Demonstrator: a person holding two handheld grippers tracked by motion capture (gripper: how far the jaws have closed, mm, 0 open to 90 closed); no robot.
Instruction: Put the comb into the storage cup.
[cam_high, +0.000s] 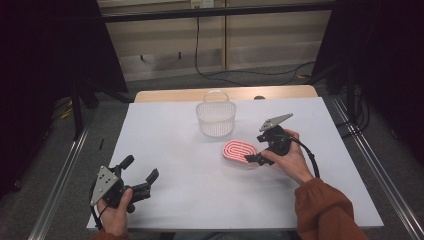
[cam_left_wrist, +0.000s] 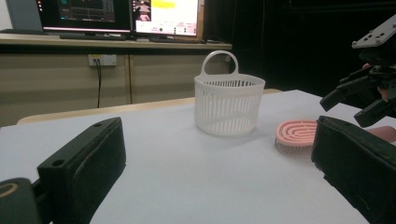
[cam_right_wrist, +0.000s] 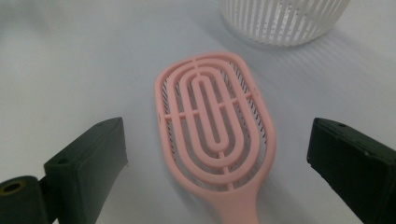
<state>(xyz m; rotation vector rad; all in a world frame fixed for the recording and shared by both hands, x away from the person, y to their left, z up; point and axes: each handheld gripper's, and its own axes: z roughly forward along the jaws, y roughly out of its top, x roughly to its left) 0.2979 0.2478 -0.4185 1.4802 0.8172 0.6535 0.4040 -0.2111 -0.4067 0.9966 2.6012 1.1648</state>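
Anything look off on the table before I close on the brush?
Nothing stands out. The pink brush lies flat, bristles down, whole, between the open jaws of the right gripper. The white basket stands upright just beyond it, apart. The left gripper is open near the table's edge.

Pink hairbrush (cam_right_wrist: 215, 128): oval vented head of concentric loops joined by thin crossbars, dark bristles visible through the gaps, lying flat on the white table (cam_high: 170, 150) with bristles down and back uppermost. Its short handle points toward the person's side, and the head points toward the white slatted basket (cam_high: 216, 117). The brush (cam_high: 240, 151) lies near the basket, not touching it, right of the table's centre.
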